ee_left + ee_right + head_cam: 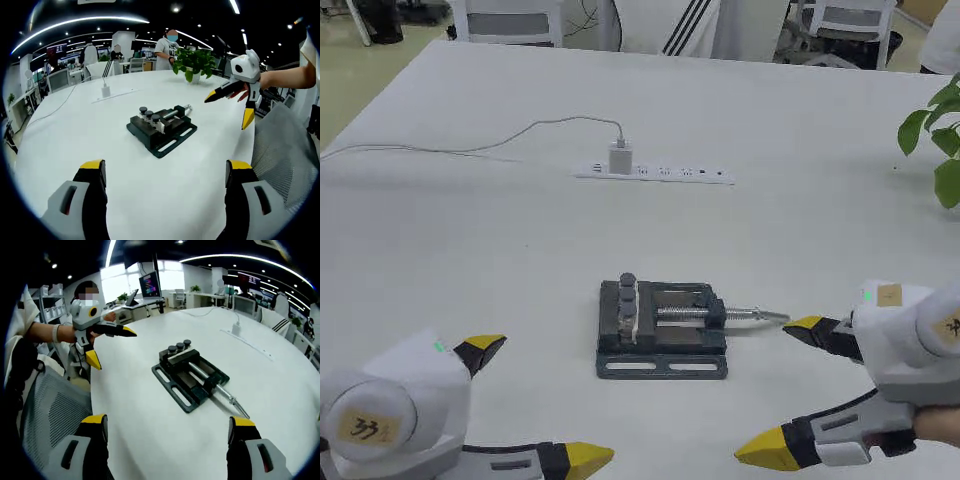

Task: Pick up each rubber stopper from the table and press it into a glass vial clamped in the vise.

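Head view: the left gripper [535,400], white with black, yellow-tipped jaws, sits at the lower left of the frame. Its jaws are spread wide with nothing between them. The right gripper [778,388], of the same build, is at the lower right, equally wide and empty. Its upper tip lies close in the frame to the end of the steel screw handle [757,314]. In the left gripper view the right gripper hangs above the table at the upper right, apart from the vise.

Between the two grippers, just below the frame's centre, a dark metal bench vise [662,345] rests flat on the white round-edged table [470,250]. Three small glass vials [629,312] stand upright in a row, clamped in its jaws at the vise's left end. Each carries a dark rubber stopper [628,281] on top.

Above the vise lies a white power strip [670,173] with a white plug and a cable trailing to the left. Green plant leaves [938,135] enter at the right edge.
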The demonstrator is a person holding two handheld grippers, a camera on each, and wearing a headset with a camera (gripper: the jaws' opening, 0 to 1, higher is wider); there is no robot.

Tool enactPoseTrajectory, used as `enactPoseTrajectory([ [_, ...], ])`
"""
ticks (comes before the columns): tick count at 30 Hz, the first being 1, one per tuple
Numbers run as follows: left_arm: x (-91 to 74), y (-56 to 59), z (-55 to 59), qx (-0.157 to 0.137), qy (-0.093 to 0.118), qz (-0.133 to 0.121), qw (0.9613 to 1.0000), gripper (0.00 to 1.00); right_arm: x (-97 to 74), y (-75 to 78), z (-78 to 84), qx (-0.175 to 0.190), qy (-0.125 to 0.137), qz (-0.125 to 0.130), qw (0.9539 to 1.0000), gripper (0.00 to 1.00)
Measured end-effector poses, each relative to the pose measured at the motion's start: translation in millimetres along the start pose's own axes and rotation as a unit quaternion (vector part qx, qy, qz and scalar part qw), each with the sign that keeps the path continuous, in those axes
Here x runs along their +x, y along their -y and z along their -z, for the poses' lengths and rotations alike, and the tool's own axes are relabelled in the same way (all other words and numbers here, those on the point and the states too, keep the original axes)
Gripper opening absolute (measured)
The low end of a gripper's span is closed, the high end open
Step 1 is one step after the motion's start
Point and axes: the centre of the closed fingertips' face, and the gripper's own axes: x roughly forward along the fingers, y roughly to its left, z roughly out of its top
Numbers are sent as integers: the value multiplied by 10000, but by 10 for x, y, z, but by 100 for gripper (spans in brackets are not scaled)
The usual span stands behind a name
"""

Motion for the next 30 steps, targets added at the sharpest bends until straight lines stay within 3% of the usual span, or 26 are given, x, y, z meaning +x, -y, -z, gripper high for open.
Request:
enactPoseTrajectory([
  [6,-21,11,11,27,-32,16,10000,99,-59,-62,50,198,207,74,9996,99],
  [14,-9,33,25,82,-73,29,9999,99,-48,-89,103,450,285,129,9985,99],
  [30,-27,25,67,75,-57,8,10000,99,-106,-100,91,508,435,282,9974,98],
])
